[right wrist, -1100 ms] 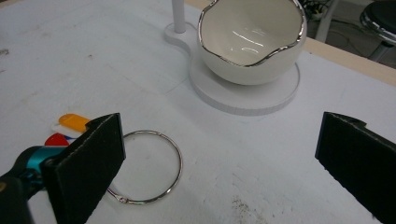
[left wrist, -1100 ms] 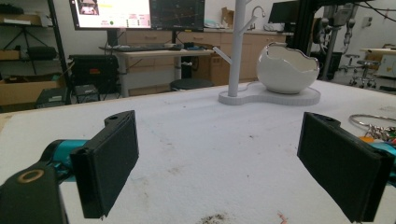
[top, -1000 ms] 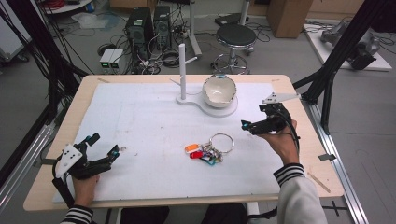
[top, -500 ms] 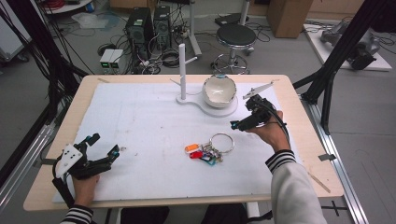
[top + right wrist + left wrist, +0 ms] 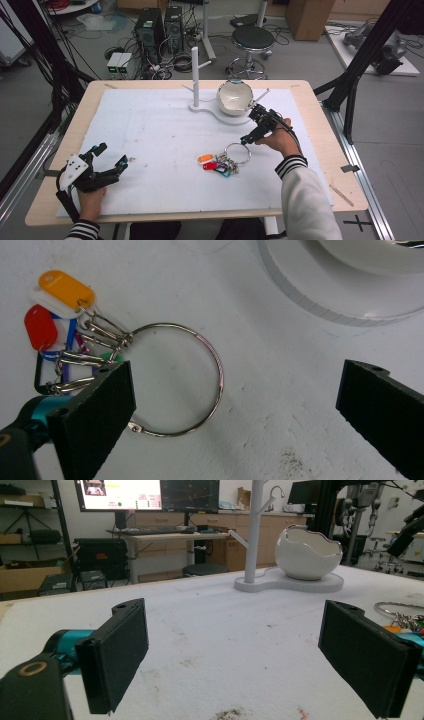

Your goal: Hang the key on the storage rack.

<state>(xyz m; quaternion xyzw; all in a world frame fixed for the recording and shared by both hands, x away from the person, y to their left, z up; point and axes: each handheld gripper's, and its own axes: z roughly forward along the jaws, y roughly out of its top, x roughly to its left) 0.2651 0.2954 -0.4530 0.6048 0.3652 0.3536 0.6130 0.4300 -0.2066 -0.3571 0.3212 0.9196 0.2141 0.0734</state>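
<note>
Two claws, both spread wide, pinching nothing. Nothing lifted so far, by the look of it: key ring (image 5: 176,381) flat on the white mat (image 5: 165,130), near the middle, colored tags (image 5: 52,305) bunched at its left side. Right claw (image 5: 251,131) up above the ring's right side, not touching, one jaw over the ring's edge and the other out past it. Left claw (image 5: 112,154) low at the near left corner, well apart from everything. Probably all of the job left: closing on the ring, then maybe onto the peg (image 5: 195,70) or into the bowl (image 5: 234,98), only a guess. Lots of bare mat on the left. Less room on the right, with the bowl's stand (image 5: 220,112) just behind the right claw and the table (image 5: 312,120) edge near the hand.
</note>
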